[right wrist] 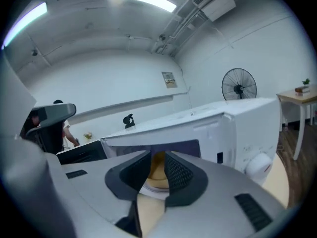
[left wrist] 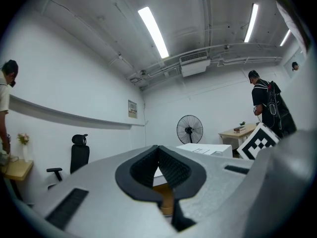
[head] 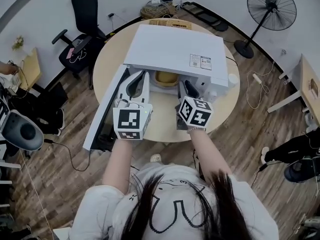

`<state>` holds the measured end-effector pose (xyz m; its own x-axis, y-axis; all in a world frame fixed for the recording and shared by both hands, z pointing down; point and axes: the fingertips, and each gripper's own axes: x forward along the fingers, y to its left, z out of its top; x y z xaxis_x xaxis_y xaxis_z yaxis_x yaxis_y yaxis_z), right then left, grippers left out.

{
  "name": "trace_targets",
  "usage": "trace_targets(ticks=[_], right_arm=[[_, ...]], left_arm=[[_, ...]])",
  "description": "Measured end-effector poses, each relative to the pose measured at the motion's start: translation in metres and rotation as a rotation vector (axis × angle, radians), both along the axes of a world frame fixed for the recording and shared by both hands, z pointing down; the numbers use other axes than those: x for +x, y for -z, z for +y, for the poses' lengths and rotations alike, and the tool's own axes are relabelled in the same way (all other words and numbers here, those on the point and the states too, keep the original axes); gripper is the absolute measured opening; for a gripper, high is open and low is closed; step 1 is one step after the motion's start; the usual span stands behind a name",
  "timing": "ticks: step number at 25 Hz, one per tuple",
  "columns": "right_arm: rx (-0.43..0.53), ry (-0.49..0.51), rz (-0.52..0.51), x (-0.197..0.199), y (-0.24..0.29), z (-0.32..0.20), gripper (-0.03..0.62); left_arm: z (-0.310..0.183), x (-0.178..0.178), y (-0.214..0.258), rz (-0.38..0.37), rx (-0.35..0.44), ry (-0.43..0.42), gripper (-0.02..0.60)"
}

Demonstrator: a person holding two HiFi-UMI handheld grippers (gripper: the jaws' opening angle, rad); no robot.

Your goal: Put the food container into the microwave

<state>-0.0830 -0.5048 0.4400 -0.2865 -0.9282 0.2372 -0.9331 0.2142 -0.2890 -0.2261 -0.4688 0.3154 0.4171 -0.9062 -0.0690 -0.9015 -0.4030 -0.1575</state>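
While the door [head: 102, 116] hangs open at left, the left tool [head: 140, 79] hovers pinched together, empty. At centre, the food container [head: 166, 78] sits inside the microwave [head: 175, 49]. The right tool [head: 186, 86], slightly parted and gripping nothing, faces it, seemingly levelled to reach the cavity.

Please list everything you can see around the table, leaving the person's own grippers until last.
microwave: one, white, on the table, door swung open to the left
food container: one, yellow, inside the microwave's opening
table: one, light wood, round, mid-room
office chair: one, black, beyond the table on the left
standing fan: one, black, far right by the wall
side desks: two, light wood, at the left edge and the right edge
left gripper: one, grey, before the open door, jaws together, empty
right gripper: one, grey, facing the container, jaws slightly apart, empty
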Motion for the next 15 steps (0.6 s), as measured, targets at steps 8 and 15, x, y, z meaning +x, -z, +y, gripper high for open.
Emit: trace_targets(ticks=[8, 15], right_arm=[[0.161, 0.040, 0.204, 0.008, 0.065, 0.028, 0.040], [0.296, 0.062, 0.304, 0.017, 0.113, 0.048, 0.029]], left_arm=[[0.003, -0.013, 0.007, 0.031, 0.007, 0.046, 0.008], [0.002, -0.016, 0.018, 0.037, 0.033, 0.052, 0.009]])
